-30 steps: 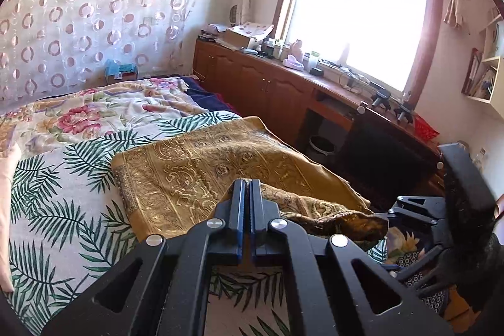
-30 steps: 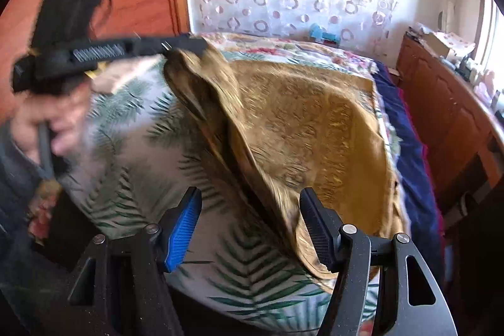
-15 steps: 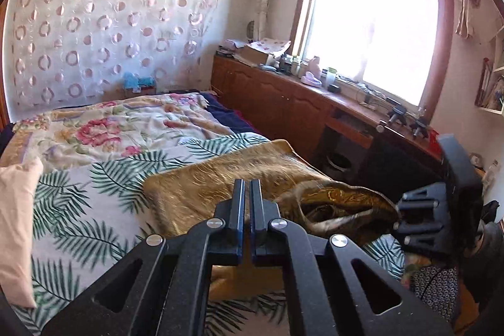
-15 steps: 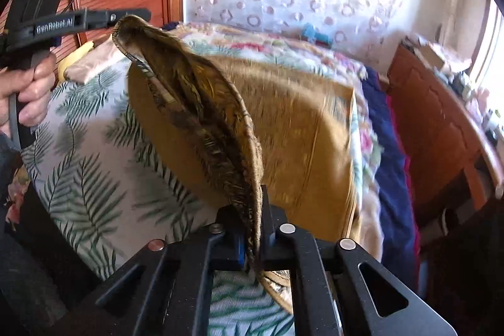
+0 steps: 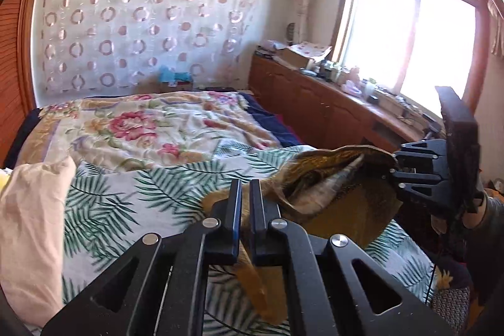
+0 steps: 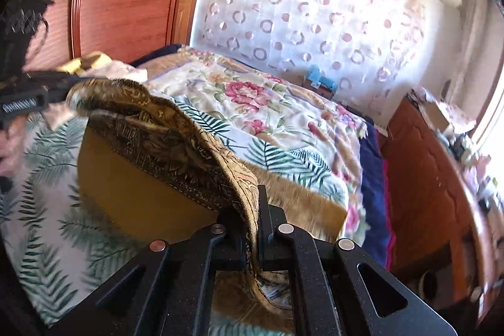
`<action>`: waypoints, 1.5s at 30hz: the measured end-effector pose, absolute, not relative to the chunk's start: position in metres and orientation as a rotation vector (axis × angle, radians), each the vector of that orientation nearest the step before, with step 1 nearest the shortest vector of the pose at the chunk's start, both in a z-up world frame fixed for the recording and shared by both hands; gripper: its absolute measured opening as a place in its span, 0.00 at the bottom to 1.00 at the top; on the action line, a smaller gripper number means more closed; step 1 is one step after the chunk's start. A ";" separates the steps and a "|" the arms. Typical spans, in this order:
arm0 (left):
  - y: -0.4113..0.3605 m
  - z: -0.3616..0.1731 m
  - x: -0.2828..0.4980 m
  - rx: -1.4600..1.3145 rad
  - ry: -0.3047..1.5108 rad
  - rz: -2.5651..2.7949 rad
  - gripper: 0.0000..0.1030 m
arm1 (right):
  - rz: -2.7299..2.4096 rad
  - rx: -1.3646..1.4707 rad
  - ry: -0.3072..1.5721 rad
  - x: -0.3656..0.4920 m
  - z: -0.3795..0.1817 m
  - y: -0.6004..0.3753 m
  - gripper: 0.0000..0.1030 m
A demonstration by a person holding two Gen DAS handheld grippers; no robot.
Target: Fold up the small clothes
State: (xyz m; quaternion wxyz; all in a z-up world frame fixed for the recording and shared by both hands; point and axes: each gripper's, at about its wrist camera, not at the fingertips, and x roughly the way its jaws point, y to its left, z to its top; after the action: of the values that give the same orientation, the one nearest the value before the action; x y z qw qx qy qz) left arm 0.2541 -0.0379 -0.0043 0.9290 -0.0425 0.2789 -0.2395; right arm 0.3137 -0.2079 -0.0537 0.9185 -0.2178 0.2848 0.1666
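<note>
- Left gripper (image 5: 245, 191): jaws closed down to a thin slit, with a fold of the gold brocade cloth (image 5: 349, 207) pinched between them low in the left wrist view.
- Right gripper (image 6: 252, 203): jaws clamped tight on the patterned hem of the same cloth, which drapes over the near finger and runs down between the pads.
- Cloth stretched in the air between the two grippers, upper edge curling open like a pocket, plain mustard underside hanging toward the bed (image 5: 132, 178).
- Lower part of the cloth trailing onto the palm-leaf bedspread (image 6: 56, 229); floral quilt (image 5: 151, 128) spread farther back, well apart from it.
- Pale pink pillow (image 5: 31, 229) at the left edge of the bed, clear of the cloth.
- Person's hand (image 6: 9, 144) blurred at the left rim of the right wrist view, wrapped round the left gripper's handle.
- Wooden desk (image 5: 330, 103) along the window wall, cluttered with small items.
</note>
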 end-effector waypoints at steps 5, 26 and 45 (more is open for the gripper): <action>-0.037 -0.016 0.269 -0.066 0.622 -0.476 0.20 | 0.340 -0.409 0.665 0.363 -0.071 -0.207 0.05; -0.091 -0.079 0.278 0.058 0.831 -0.534 0.55 | 0.156 -0.059 0.536 0.317 -0.032 -0.278 0.62; -0.085 -0.094 0.287 0.050 0.893 -0.492 0.59 | 0.108 -0.110 0.762 0.324 -0.088 -0.269 0.64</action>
State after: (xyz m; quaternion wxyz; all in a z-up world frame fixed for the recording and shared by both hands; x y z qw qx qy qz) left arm 0.2868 -0.0846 -0.0937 0.8726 0.0240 0.4273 -0.2354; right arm 0.3237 -0.2695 -0.0880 0.9254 -0.0537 0.3714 0.0524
